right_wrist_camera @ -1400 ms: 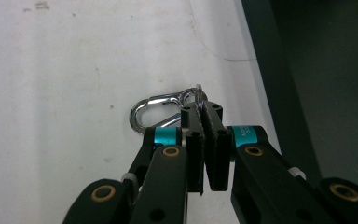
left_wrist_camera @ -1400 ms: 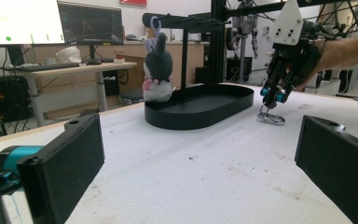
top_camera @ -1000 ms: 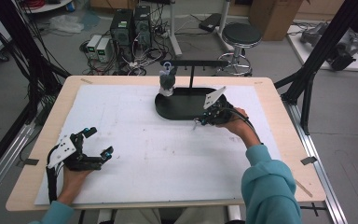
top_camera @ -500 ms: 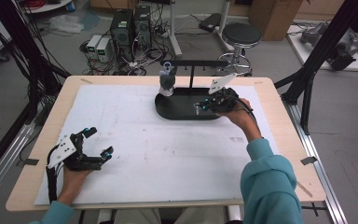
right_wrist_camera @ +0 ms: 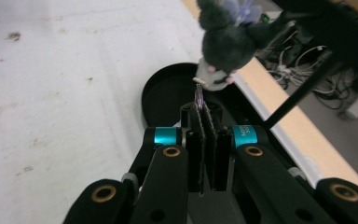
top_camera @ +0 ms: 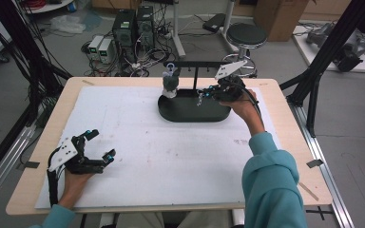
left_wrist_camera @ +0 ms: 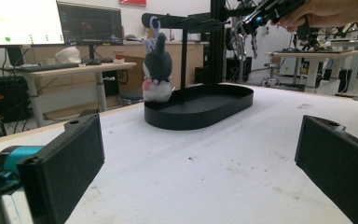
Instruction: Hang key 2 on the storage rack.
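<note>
White tabletop [top_camera: 171, 156]: right gripper [top_camera: 204, 93] now raised stand-high, fingers clamped on perhaps a keychain [right_wrist_camera: 198, 95]; left gripper [top_camera: 100, 145] fingers apart

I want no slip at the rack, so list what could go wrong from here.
1. The right gripper pinches the small metal chain by a thin edge between shut jaws; it may slip out near the black hanging bar.
2. The grey plush toy keychain hangs close by; a sideways move might knock it.
3. The chain could drop into the black oval tray.
</note>
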Action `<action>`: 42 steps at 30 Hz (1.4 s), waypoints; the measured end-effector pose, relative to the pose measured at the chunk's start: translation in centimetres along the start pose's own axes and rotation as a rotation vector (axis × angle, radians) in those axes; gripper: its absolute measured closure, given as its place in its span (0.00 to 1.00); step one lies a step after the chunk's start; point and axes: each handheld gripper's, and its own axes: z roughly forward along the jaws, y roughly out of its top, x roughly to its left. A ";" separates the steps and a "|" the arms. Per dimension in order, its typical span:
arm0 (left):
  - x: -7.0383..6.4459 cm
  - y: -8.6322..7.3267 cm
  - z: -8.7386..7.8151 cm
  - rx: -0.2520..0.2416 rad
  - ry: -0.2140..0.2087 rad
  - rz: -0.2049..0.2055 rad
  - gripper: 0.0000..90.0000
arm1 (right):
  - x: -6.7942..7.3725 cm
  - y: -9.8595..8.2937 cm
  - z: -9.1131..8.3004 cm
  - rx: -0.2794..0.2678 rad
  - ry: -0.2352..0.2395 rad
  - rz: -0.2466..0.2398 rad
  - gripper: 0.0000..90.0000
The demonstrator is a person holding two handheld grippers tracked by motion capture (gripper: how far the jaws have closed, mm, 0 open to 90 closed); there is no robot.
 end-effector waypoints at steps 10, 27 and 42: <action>0.0 0.0 0.0 -0.002 0.001 -0.003 0.02 | -1.5 0.4 -0.9 -0.057 -0.068 0.059 0.98; 0.0 0.0 0.0 0.000 0.001 -0.004 0.02 | -2.9 0.8 -1.1 -0.113 -0.156 0.128 0.98; 0.0 0.0 0.0 -0.003 0.001 -0.005 0.02 | -3.5 0.5 -0.3 -0.130 -0.201 0.188 0.98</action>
